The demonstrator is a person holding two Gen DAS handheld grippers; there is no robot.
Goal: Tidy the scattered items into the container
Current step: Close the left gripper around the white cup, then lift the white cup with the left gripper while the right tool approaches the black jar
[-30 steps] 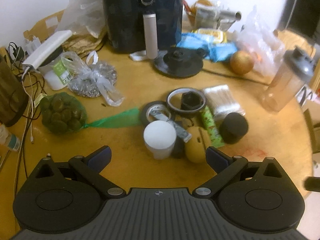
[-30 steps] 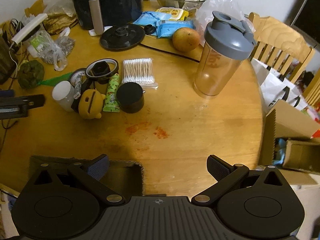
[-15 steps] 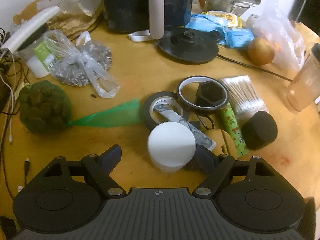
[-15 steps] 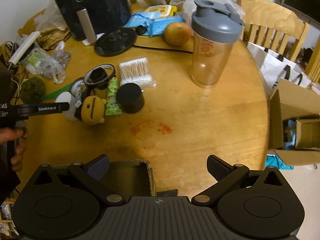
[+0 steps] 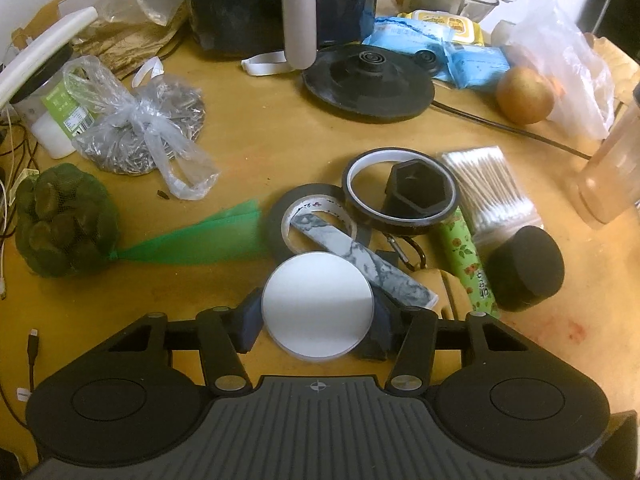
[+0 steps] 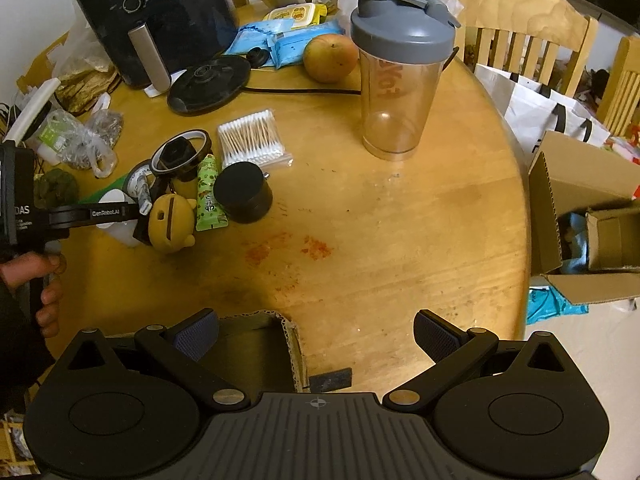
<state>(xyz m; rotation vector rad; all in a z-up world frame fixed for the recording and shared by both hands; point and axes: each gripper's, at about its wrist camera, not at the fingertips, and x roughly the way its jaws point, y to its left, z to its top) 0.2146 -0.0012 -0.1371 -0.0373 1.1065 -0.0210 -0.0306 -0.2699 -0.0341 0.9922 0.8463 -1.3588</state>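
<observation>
Bench (image 6: 400, 240) clutter runs ahead of both tools, from the big black fryer (image 6: 160, 12) at the far side to the small pile up close. Just under the right tool (image 6: 316, 340), whose jaws stand wide with nothing between them, sits the open cardboard box (image 6: 292, 332) meant for the items. A second ago the left tool (image 5: 316, 316) hung wide above the pile; it has since dropped, and its jaws are closing around the white jar (image 5: 318, 306), pads at its sides. Judging by that, the jar goes first, with tape rolls (image 5: 308, 216) and yellow toy (image 6: 170, 224) waiting just beyond.
</observation>
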